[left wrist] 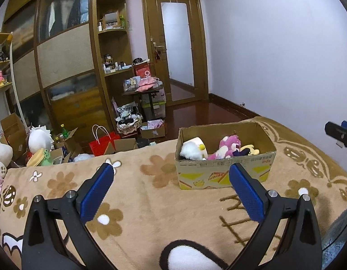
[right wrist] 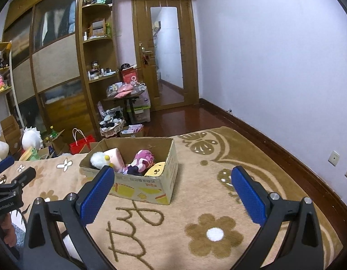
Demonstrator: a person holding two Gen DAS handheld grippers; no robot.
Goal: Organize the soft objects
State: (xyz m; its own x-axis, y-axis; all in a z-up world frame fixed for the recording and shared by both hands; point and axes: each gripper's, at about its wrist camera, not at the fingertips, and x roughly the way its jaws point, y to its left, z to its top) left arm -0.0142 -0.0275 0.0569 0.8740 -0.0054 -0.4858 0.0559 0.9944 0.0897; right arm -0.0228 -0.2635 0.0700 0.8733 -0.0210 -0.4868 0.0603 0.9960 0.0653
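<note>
A cardboard box [left wrist: 225,171] stands on the tan flowered blanket [left wrist: 137,202]; it also shows in the right wrist view [right wrist: 142,189]. Inside lie a white fluffy toy [left wrist: 191,150], a pink and purple plush [left wrist: 227,148] and a yellow plush [right wrist: 155,168]. My left gripper [left wrist: 171,175] is open and empty, held above the blanket in front of the box. My right gripper [right wrist: 173,177] is open and empty, just right of the box's near side. Each gripper shows at the edge of the other's view.
Beyond the bed's far edge the floor holds a red paper bag [left wrist: 101,144], open cardboard boxes, a white plush [left wrist: 39,139] and a basket. A wooden wardrobe, shelves and a door [left wrist: 175,49] stand behind. A wall runs along the right.
</note>
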